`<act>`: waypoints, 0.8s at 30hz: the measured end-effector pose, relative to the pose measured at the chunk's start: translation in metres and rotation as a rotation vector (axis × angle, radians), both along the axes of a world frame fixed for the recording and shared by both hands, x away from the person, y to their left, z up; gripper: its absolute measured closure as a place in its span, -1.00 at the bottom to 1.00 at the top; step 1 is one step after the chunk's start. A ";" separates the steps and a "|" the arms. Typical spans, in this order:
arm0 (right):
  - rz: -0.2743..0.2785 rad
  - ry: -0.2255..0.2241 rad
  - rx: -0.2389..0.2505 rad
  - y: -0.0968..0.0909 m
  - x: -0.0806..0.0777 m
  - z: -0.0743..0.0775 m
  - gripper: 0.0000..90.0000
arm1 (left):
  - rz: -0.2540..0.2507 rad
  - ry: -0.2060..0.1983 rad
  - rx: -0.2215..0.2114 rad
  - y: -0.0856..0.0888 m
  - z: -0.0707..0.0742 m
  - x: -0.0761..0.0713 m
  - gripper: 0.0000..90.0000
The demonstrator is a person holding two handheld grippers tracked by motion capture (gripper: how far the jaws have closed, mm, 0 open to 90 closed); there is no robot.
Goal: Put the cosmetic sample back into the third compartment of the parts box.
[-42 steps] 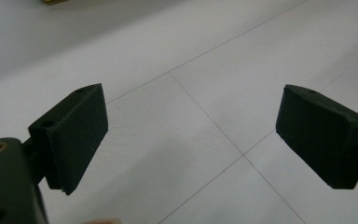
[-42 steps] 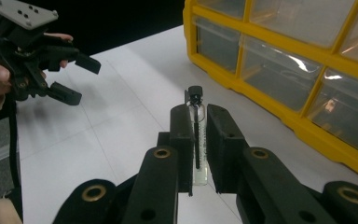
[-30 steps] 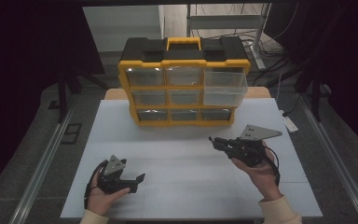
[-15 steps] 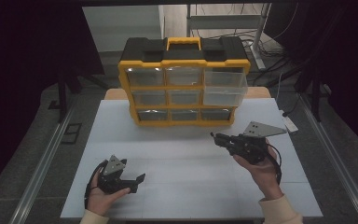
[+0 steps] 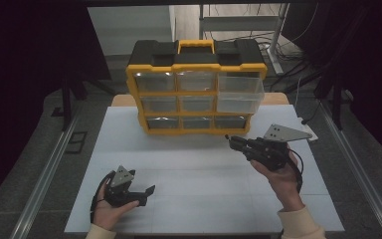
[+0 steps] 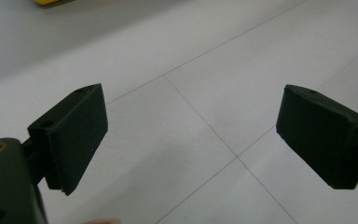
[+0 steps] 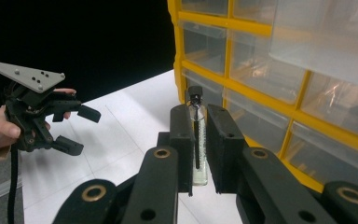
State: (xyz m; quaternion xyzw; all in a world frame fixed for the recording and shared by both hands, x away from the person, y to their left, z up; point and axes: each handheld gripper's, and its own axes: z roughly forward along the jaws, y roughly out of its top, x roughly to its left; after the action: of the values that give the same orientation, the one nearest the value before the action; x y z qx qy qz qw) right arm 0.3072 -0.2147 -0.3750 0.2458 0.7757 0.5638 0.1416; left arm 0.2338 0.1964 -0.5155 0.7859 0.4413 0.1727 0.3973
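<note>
Small clear vial [image 7: 198, 140] with a black cap, upright, pinched between the jaws of the right gripper [image 7: 199, 140], closed tight on it, just in front of the lowest drawer row of the yellow parts organizer [image 5: 196, 92]. Top right drawer [image 5: 239, 92] pulled out. Well apart, near the front edge of the white table [image 5: 189, 159]: left gripper [image 6: 191, 140], jaws spread wide, gripping nothing, over bare tabletop.

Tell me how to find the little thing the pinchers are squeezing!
Start at the big yellow drawer cabinet at the back of the white table. In front of its right side, the right gripper is shut on a small clear vial with a black cap. It's the one see-through tube held off the table.
</note>
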 end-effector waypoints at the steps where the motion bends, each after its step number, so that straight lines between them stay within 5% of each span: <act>1: -0.002 -0.001 -0.002 0.000 0.000 0.002 0.80 | 0.002 0.000 -0.001 0.000 0.000 0.000 -0.79; 24: -0.014 -0.041 0.032 0.005 0.007 0.036 0.80 | 0.001 0.002 -0.002 0.001 0.000 0.000 -0.79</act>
State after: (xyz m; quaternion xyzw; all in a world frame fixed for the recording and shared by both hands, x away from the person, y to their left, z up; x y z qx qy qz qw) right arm 0.3146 -0.2099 -0.3393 0.2420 0.7617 0.5800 0.1573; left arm 0.2334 0.1975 -0.5153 0.7853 0.4424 0.1717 0.3977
